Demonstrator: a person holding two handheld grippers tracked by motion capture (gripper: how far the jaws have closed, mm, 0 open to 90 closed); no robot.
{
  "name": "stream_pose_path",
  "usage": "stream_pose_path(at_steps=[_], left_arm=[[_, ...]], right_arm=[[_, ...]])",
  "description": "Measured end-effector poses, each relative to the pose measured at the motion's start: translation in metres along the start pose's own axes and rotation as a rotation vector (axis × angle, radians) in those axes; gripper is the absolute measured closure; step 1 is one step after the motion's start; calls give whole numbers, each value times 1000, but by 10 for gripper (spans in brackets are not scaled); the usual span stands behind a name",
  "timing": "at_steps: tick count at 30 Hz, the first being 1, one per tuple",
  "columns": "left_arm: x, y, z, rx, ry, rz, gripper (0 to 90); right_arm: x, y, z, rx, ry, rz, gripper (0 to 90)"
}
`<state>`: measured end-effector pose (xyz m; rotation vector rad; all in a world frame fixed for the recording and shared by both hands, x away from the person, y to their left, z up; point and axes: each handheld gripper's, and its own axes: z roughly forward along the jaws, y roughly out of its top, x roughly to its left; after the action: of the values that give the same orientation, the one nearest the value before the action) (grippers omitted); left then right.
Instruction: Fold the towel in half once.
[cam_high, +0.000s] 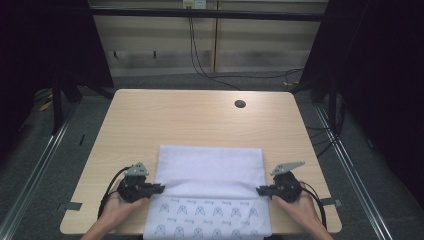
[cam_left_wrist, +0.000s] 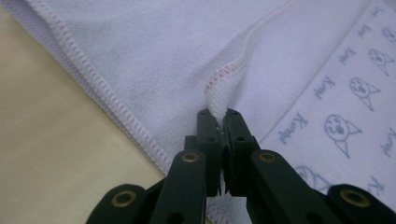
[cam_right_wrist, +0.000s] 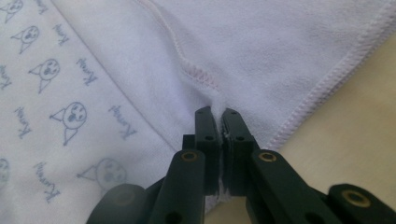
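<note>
White towel (cam_high: 210, 175) lying flat on the near half of the table (cam_high: 200, 117), its folded edge stretched between the tongs. Left gripper (cam_high: 161, 188) and right gripper (cam_high: 259, 190) each clenched on a corner of that fold.

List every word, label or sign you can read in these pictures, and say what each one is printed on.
"Kuromi", as best it reads: small slanted blue script repeated between cartoon faces on the printed side of the white cloth; the letters are blurred, so the spelling is uncertain.
High view: the same print is too small to read.
</note>
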<state>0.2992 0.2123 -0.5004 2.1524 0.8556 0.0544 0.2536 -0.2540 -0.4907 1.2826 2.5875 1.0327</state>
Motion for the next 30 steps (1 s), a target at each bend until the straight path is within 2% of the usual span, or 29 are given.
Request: stream_pose_path(at_steps=[1, 4, 6, 7, 9, 10, 12, 14, 15, 16, 17, 18, 19, 21, 22, 26, 28, 30], left_arm=[[7, 4, 3, -13, 4, -14, 873], [26, 18, 14, -31, 42, -31, 873], [40, 28, 22, -49, 83, -47, 874], [45, 35, 26, -51, 90, -54, 875], [56, 47, 34, -42, 131, -38, 875], [62, 53, 38, -44, 136, -59, 876], [70, 62, 46, -58, 167, -55, 876], [79, 68, 53, -78, 168, -77, 876], [83, 72, 54, -72, 175, -76, 876], [87, 75, 56, -72, 187, -57, 876], [91, 77, 58, -82, 184, -63, 876], [97, 79, 60, -89, 185, -74, 876], [101, 80, 62, -104, 187, -84, 875], [105, 85, 66, -110, 200, -98, 875], [106, 87, 67, -105, 211, -92, 875], [106, 91, 68, -86, 226, -96, 875], [105, 90, 67, -88, 212, -105, 874], [106, 86, 64, -95, 195, -137, 874]], right_arm=[[-6, 7, 4, -1, -28, 6, 870], [-26, 30, 16, -5, -62, 15, 870], [-40, 43, 25, -30, -85, 29, 870], [-47, 49, 30, -46, -93, 36, 870], [-61, 61, 38, -69, -118, 46, 870], [-66, 67, 41, -66, -123, 58, 870], [-77, 80, 48, -72, -157, 62, 870], [-85, 91, 54, -74, -195, 68, 871], [-89, 95, 57, -77, -207, 68, 871], [-93, 99, 59, -76, -210, 81, 870], [-97, 101, 62, -97, -215, 78, 870], [-103, 103, 64, -119, -214, 92, 869], [-107, 104, 66, -135, -210, 133, 869], [-111, 109, 70, -150, -226, 151, 869], [-111, 112, 71, -142, -240, 154, 869], [-110, 119, 75, -121, -284, 121, 869], [-112, 118, 74, -138, -264, 137, 868], [-114, 114, 72, -154, -224, 145, 866]])
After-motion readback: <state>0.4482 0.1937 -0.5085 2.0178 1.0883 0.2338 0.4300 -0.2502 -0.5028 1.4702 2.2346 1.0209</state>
